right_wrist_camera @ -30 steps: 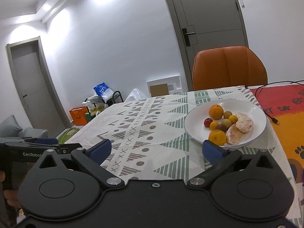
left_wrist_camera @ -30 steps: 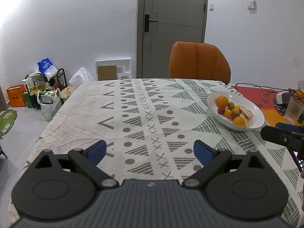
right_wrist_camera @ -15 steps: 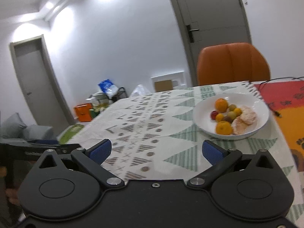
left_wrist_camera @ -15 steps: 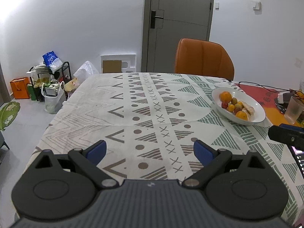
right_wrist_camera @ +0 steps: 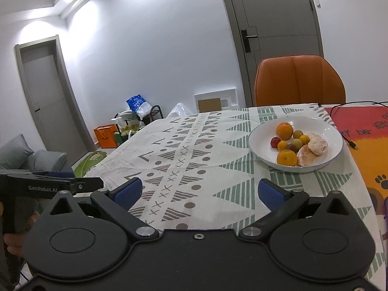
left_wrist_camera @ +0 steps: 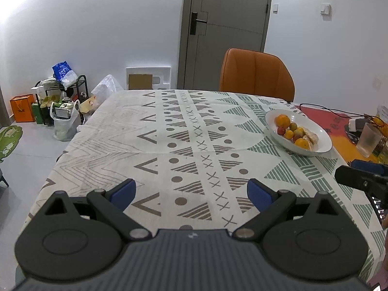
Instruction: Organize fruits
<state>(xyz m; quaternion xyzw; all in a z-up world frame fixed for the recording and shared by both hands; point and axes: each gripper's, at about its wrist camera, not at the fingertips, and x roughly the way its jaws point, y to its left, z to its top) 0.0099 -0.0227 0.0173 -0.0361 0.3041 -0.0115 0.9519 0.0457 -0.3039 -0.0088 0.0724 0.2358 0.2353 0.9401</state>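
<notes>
Left gripper (left_wrist_camera: 191, 192): spread wide, pinching nothing, low over the tablecloth (left_wrist_camera: 169, 145).
Right gripper (right_wrist_camera: 198, 191): spread wide too, nothing between the blue pads (right_wrist_camera: 127, 192), just above the cloth.
Bowl (right_wrist_camera: 322, 126): ahead and right of the right gripper; far ahead-right of the left one, well apart from both.
Fruit: two oranges (right_wrist_camera: 285, 131), small red and greenish pieces, peeled segments (right_wrist_camera: 315, 145), all heaped in the bowl.
Chair (right_wrist_camera: 299, 81): beyond the table's far edge, behind the bowl.
Glass (left_wrist_camera: 369, 140): right of the bowl, far right of the left gripper.
</notes>
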